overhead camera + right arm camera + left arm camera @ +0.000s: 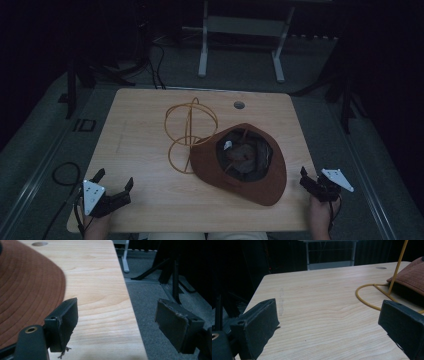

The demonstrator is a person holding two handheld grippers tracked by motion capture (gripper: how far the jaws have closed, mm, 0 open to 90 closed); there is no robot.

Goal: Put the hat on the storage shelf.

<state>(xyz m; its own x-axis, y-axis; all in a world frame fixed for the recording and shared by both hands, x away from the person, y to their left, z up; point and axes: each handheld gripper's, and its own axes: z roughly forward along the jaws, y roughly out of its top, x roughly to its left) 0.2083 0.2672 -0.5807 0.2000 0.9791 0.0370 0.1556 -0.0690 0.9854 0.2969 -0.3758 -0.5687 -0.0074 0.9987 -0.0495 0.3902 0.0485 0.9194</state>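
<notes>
Brown quilted fabric hat (250, 172) lies upturned, right of centre on pale wooden tabletop (145, 130), brim touching yellow wire hat stand (190, 132) at its left. Left tongs (114, 181) and right tongs (309, 179) held wide, empty, at near corners. Brim best approached low by right tongs, pinched at near-right edge; stand to be steadied by left tongs.

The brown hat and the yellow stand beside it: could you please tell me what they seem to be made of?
The brown hat looks like a soft matte fabric, perhaps felt or suede-like cloth: the right gripper view shows rows of concentric stitching on its brim. The yellow stand seems to be thin bent wire or rod, probably painted metal, with smooth rings and a straight upright; its exact material cannot be told.
</notes>
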